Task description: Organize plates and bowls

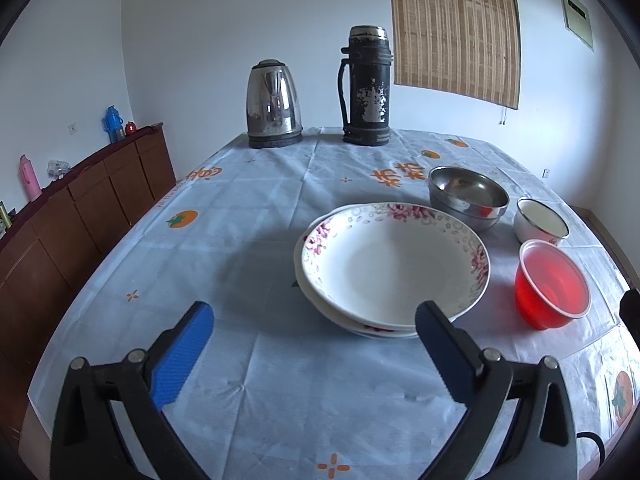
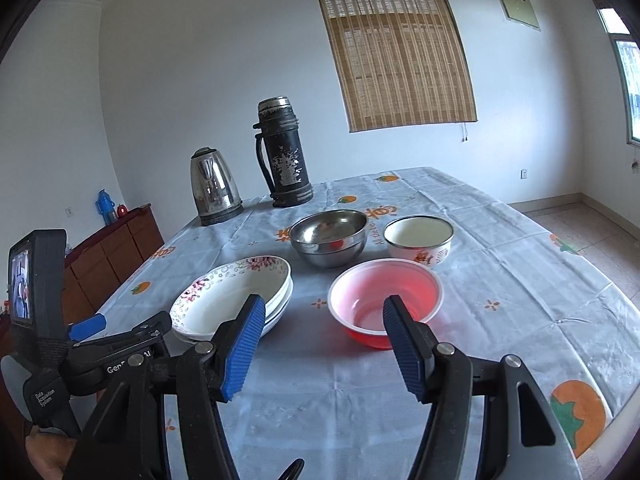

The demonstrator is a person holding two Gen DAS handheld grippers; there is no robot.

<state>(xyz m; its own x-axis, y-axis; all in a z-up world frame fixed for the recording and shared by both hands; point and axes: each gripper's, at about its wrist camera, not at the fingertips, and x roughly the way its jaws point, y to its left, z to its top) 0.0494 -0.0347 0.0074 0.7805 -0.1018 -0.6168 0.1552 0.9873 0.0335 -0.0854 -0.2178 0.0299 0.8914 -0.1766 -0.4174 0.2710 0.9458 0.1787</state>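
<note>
Two floral-rimmed white plates (image 1: 396,264) (image 2: 224,300) lie stacked on the tablecloth. Right of them stands a red plastic bowl (image 1: 552,284) (image 2: 384,280). Behind it are nested steel bowls (image 1: 468,196) (image 2: 328,236) and a white enamel bowl (image 1: 540,220) (image 2: 418,240). My left gripper (image 1: 316,312) hovers wide open just short of the plates' near rim, with nothing between its pads. My right gripper (image 2: 324,304) is open too and holds nothing; its right finger overlaps the red bowl's near rim in the picture, and its left finger overlaps the plates' edge.
A steel kettle (image 1: 274,104) (image 2: 214,192) and a tall black thermos (image 1: 366,88) (image 2: 284,152) stand at the table's far end. A brown sideboard (image 1: 80,208) runs along the left wall. The table (image 1: 240,240) has bare cloth left of the plates.
</note>
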